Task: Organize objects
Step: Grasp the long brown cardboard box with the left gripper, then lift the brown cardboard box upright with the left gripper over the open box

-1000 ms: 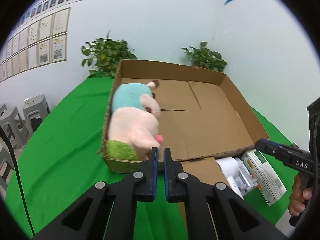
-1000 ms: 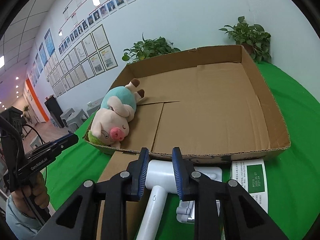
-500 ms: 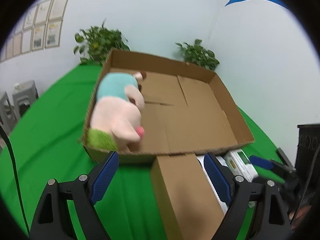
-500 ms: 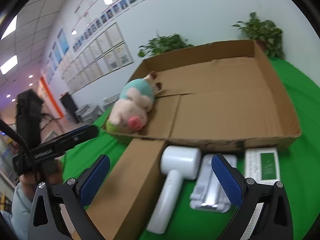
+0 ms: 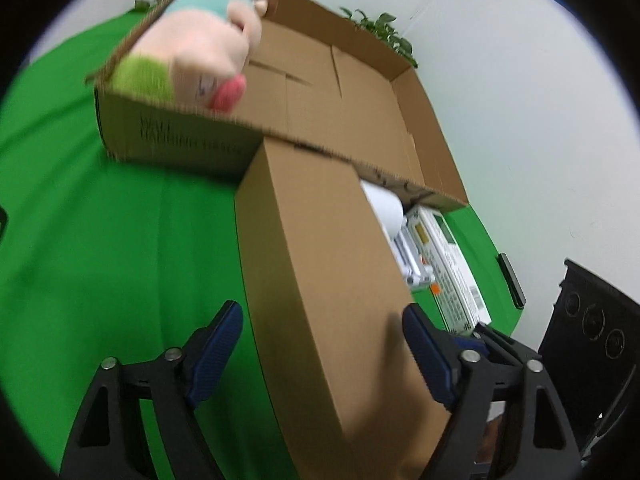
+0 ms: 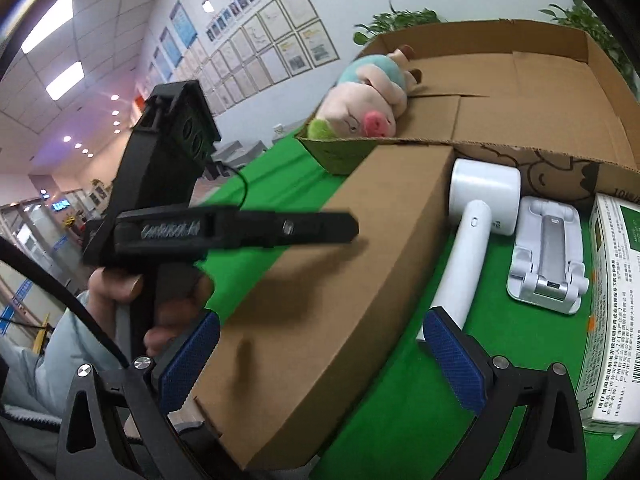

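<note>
Green cloth covers the counter (image 5: 120, 240), and on it we see a long closed cardboard box (image 5: 324, 264) lying with its far end against the front wall of a big open cardboard tray (image 5: 176, 140). Our left gripper (image 5: 322, 350) straddles the near end of that long box, one blue pad on each side; its jaws are closing, and neither pad seems to press on the cardboard. Our right gripper (image 6: 324, 364) stands spread wide, its left pad by the box's near corner and its right pad over the handle of a white hair dryer (image 6: 472, 232). Nothing is gripped by it. In the right wrist view the left gripper's black body hangs above the long box. A plush pig (image 6: 364, 108) lies in the tray's near-left corner. Right of the dryer sit a white stand (image 6: 544, 256) and a green-and-white carton (image 6: 612, 312), toward the counter's right edge.
</note>
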Demonstrator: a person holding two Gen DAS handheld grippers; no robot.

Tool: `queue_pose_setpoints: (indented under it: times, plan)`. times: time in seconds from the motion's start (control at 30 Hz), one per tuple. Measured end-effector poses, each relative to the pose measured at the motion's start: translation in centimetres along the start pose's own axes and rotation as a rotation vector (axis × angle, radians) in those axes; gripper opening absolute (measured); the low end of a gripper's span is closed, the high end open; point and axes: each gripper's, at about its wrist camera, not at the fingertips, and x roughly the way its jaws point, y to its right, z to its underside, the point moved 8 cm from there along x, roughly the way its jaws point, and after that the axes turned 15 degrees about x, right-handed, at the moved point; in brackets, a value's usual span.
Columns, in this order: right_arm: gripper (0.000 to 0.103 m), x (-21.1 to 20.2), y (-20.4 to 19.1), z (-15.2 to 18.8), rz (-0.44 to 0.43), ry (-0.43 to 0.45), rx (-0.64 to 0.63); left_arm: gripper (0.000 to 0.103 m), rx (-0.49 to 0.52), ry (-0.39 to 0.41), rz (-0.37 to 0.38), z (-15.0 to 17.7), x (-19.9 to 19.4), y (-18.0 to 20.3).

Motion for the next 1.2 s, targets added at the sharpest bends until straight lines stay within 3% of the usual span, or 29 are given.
queue_pose_setpoints:
  times: [0.1, 0.3, 0.53, 0.67, 1.1, 1.2]
  plan:
    - [0.103, 1.2, -0.4, -0.1, 0.012, -0.018, -0.013, 0.076, -0.044, 0.012, 0.055, 0.5, 0.3, 0.4]
    - [0.103, 2.7, -1.0, 0.1, 0.053, -0.007, 0.005, 0.072, -0.007, 0.022, 0.033, 1.3, -0.5, 1.4]
    - [0.103, 2.9, -3.1, 2.5, 0.003, -0.070, -0.046, 0.072, -0.027, 0.009, 0.000, 3.0, -2.4, 1.2]
    - [0.103, 3.6, -1.9, 1.6, -0.008, -0.087, 0.052, 0.072, -0.041, 0.005, 0.012, 3.3, -2.9, 1.2]
    - [0.102, 3.5, -2.3, 1.0, 0.020, -0.033, 0.085, 0.067, -0.045, 0.040, 0.000, 3.4, -4.7, 1.6]
    - [0.101, 2.7, -2.7, 0.4, 0.023, 0.004, 0.077, 0.058, -0.011, 0.086, -0.023, 2.5, -6.0, 2.1]
